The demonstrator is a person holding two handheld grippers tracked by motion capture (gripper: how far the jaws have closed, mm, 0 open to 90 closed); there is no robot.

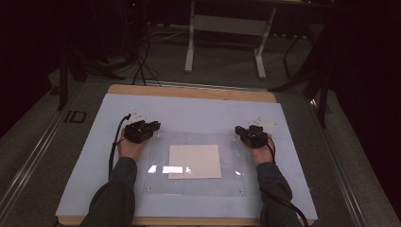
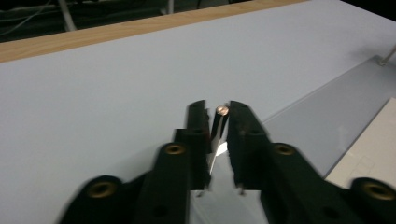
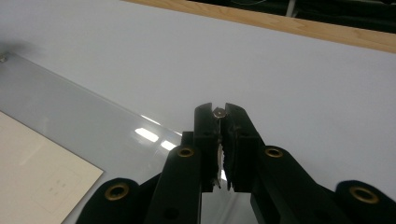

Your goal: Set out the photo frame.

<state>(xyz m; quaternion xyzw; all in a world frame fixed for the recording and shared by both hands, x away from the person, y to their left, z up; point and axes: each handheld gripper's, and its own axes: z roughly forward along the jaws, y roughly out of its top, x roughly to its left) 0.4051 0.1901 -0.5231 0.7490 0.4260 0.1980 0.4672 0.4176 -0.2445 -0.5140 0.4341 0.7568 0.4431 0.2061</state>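
A clear plastic plate lies on a pale blue mat, with a cream paper sheet at its middle. My left gripper sits at the plate's far left corner. In the left gripper view the left gripper is shut on a small copper-headed screw at the corner of the plate. My right gripper sits at the far right corner. In the right gripper view the right gripper is shut on a small screw beside the plate.
The mat covers a wooden table whose bare edge shows at the back. Two more screws mark the plate's near corners. A white table frame stands on the floor beyond, and cables lie at the far left.
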